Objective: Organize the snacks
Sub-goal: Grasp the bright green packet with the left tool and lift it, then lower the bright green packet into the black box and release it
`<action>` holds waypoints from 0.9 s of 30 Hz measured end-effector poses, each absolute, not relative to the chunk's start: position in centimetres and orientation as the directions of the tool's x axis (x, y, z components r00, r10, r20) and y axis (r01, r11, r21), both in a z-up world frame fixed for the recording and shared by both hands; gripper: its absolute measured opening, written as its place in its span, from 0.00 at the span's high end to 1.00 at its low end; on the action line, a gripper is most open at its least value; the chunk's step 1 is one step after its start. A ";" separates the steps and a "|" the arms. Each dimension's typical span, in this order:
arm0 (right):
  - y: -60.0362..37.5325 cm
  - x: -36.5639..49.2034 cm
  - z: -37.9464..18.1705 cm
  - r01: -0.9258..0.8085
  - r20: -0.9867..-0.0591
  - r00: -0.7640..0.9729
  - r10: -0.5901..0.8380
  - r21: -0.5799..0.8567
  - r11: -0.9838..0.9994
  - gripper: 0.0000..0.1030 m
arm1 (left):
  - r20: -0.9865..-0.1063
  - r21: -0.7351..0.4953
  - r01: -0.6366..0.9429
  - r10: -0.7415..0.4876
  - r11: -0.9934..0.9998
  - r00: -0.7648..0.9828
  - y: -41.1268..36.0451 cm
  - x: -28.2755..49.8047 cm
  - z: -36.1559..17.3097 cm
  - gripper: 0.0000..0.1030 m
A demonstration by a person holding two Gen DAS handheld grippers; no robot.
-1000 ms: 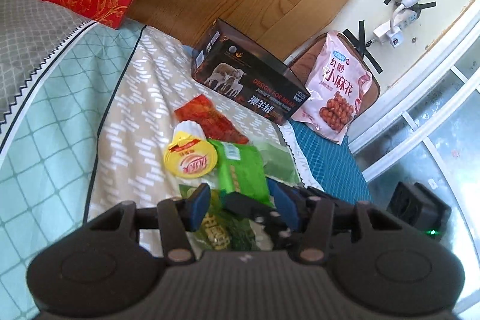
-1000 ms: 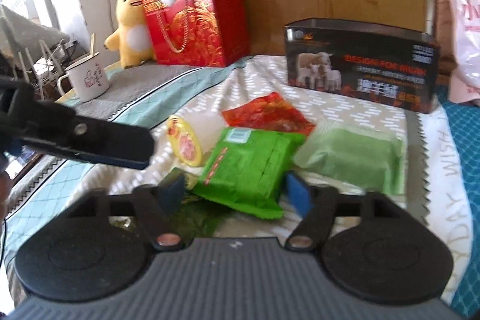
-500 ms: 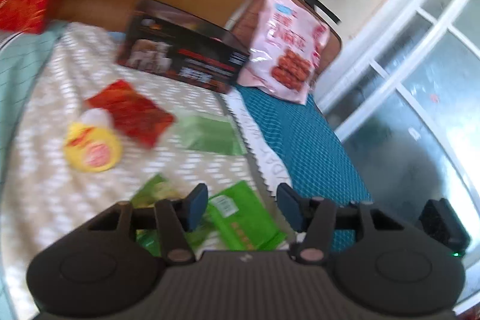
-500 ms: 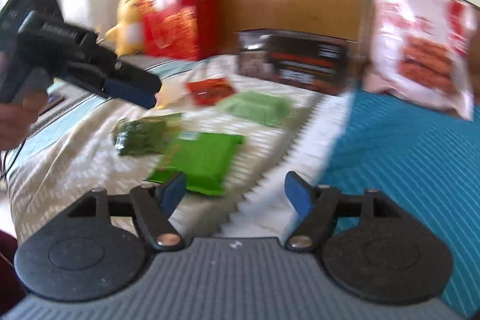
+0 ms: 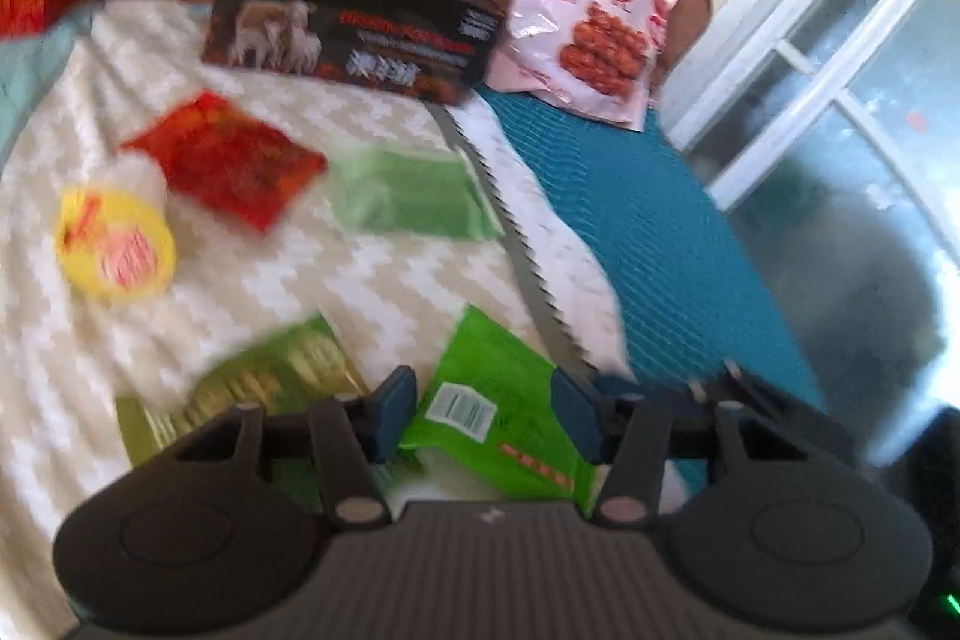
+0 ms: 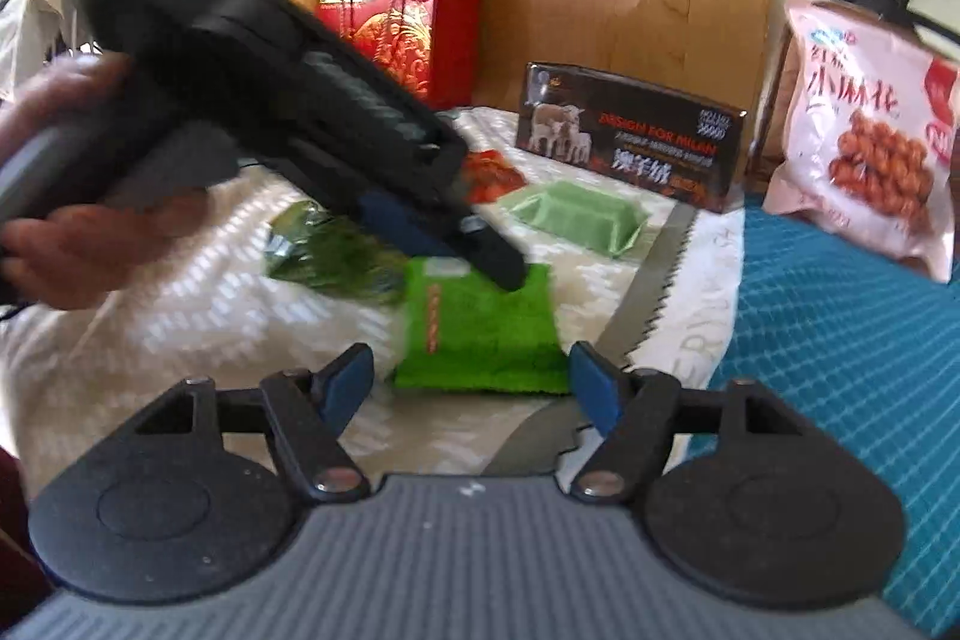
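A bright green snack packet [image 5: 504, 400] [image 6: 480, 328] lies flat on the patterned cloth near its zigzag edge. My left gripper [image 5: 483, 406] [image 6: 498, 268] points down at the packet's far end. Its jaws are closing with the packet between them, and no pad visibly presses on it. My right gripper [image 6: 471, 382] hovers at the packet's near edge. Its jaws are wide and closing, with nothing gripped. On the cloth also lie a dark green packet [image 5: 258, 388] [image 6: 336, 256], a red packet [image 5: 222, 160], a pale green packet [image 5: 414, 196] [image 6: 576, 214] and a yellow jelly cup [image 5: 117, 250].
A black box [image 5: 348, 34] [image 6: 630, 136] stands at the back against the wooden headboard. A pink snack bag [image 5: 594, 28] [image 6: 870, 142] leans upright beyond the teal mat [image 6: 840, 328]. At the back left stands a red gift bag [image 6: 408, 28] with plush toys. A person's hand [image 6: 78, 244] holds the left gripper.
The bright green packet went from on top of the dark green one to the cloth's right edge. The left gripper swung right and down onto it. The right gripper's jaws widened.
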State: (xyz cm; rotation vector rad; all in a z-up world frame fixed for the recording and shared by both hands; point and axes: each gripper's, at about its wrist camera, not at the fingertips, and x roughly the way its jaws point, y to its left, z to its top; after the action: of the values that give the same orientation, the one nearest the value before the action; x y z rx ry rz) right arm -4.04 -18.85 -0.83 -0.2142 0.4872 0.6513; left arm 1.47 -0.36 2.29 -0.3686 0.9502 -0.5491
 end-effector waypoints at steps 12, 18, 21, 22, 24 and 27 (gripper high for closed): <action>-22.4 -4.0 0.3 -0.578 -0.449 0.714 0.537 0.054 0.814 0.31 | -0.651 -0.551 0.256 -0.601 0.794 0.463 -0.3 1.2 2.9 0.46; -21.1 -2.0 -0.7 -0.590 -0.535 0.682 0.499 0.002 0.808 0.48 | -0.656 -0.564 0.263 -0.618 0.783 0.433 -1.1 1.5 1.7 0.65; -21.3 -1.7 -0.5 -0.606 -0.532 0.661 0.529 0.038 0.795 0.58 | -0.648 -0.572 0.275 -0.631 0.773 0.427 -1.1 1.8 1.8 0.66; -21.3 -1.7 -0.4 -0.608 -0.527 0.664 0.530 0.033 0.793 0.59 | -0.638 -0.576 0.281 -0.637 0.768 0.433 -1.0 2.1 2.3 0.67; -21.3 -1.3 0.1 -0.605 -0.502 0.675 0.541 0.043 0.795 0.60 | -0.619 -0.562 0.304 -0.635 0.769 0.462 -0.7 2.8 3.6 0.67; -21.2 0.2 1.6 -0.589 -0.440 0.713 0.546 0.047 0.807 0.62 | -0.581 -0.529 0.340 -0.624 0.778 0.523 -0.1 4.5 6.1 0.66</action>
State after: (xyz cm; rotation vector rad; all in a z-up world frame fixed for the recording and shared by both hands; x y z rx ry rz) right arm 0.16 -21.20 1.63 -0.0992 0.4556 0.6298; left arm 4.51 -0.11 6.13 -0.3741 0.8389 -0.5931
